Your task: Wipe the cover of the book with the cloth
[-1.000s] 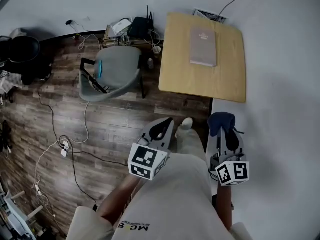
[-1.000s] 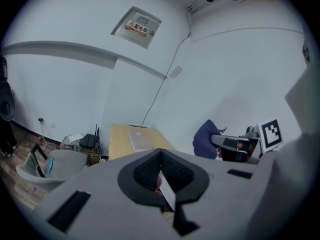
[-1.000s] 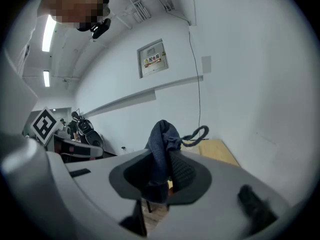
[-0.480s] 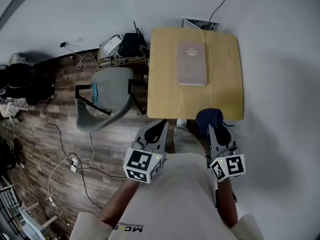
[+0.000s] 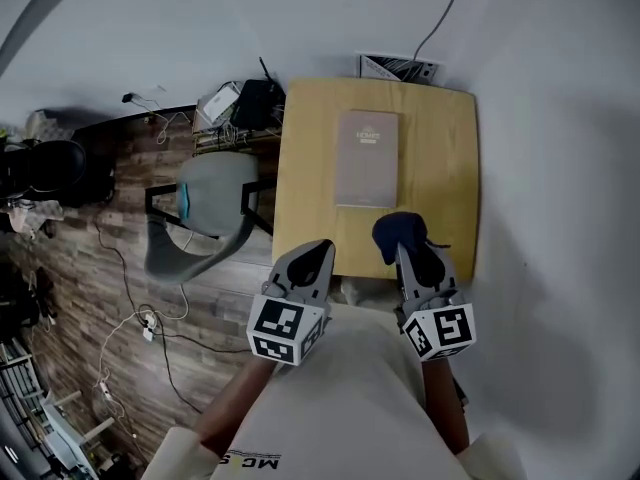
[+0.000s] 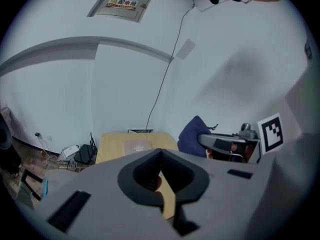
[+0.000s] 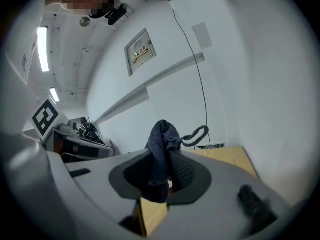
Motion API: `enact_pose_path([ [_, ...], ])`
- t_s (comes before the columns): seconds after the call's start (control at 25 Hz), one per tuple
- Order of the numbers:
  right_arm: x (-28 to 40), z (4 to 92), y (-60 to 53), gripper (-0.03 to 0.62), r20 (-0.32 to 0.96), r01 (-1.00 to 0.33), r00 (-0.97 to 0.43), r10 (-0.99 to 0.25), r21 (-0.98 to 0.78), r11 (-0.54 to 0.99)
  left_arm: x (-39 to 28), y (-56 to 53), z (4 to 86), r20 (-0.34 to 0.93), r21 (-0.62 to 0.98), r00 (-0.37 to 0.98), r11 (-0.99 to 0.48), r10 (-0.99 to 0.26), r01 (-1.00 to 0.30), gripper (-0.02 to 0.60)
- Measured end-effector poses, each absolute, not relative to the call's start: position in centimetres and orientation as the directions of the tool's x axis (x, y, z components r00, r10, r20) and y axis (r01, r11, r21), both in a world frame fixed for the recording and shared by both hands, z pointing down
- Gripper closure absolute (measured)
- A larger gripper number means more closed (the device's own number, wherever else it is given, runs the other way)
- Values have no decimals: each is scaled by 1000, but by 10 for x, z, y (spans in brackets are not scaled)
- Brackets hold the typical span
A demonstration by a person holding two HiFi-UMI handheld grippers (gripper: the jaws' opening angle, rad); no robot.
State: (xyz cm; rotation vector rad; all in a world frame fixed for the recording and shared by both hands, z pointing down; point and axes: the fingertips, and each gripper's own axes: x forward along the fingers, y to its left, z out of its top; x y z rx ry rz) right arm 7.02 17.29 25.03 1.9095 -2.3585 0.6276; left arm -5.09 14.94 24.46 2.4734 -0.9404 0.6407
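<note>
A pale pinkish-grey book [image 5: 366, 158] lies flat in the middle of a small wooden table [image 5: 450, 168]. It also shows far ahead in the left gripper view as the book [image 6: 138, 146]. My right gripper [image 5: 405, 250] is shut on a dark blue cloth [image 5: 399, 234], which bunches over the table's near edge, just short of the book. In the right gripper view the cloth [image 7: 162, 146] stands up from between the jaws of the right gripper [image 7: 161, 180]. My left gripper [image 5: 316, 254] hovers at the table's near left corner, shut and empty; its jaws meet in the left gripper view [image 6: 160, 180].
A grey chair [image 5: 205, 213] stands left of the table. Routers and tangled cables [image 5: 235, 103] sit by the wall behind it. More cables [image 5: 140, 308] trail over the wooden floor. White walls bound the table at the back and right.
The table and book have come nearer. Both grippers have moved forward to the table's near edge, the right one carrying the cloth over it.
</note>
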Motion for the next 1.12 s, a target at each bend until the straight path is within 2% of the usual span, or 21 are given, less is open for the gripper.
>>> enact_pose_path([
  [0.28, 89, 273, 144, 508, 328, -937, -239, -914, -326, 128, -25, 122, 261, 588, 214, 644, -674, -489, -707, 575],
  [0.48, 91, 290, 120, 508, 368, -944, -256, -894, -293, 150, -18, 101, 286, 621, 233, 622, -645, -477, -728, 575],
  [0.88, 99, 330, 80, 507, 443, -953, -268, -855, -254, 168, -18, 65, 356, 672, 264, 582, -587, -458, -765, 575],
  [1.12, 87, 363, 57, 508, 483, -947, -286, -828, -272, 169, -17, 52, 410, 715, 279, 572, -587, -401, -760, 575],
])
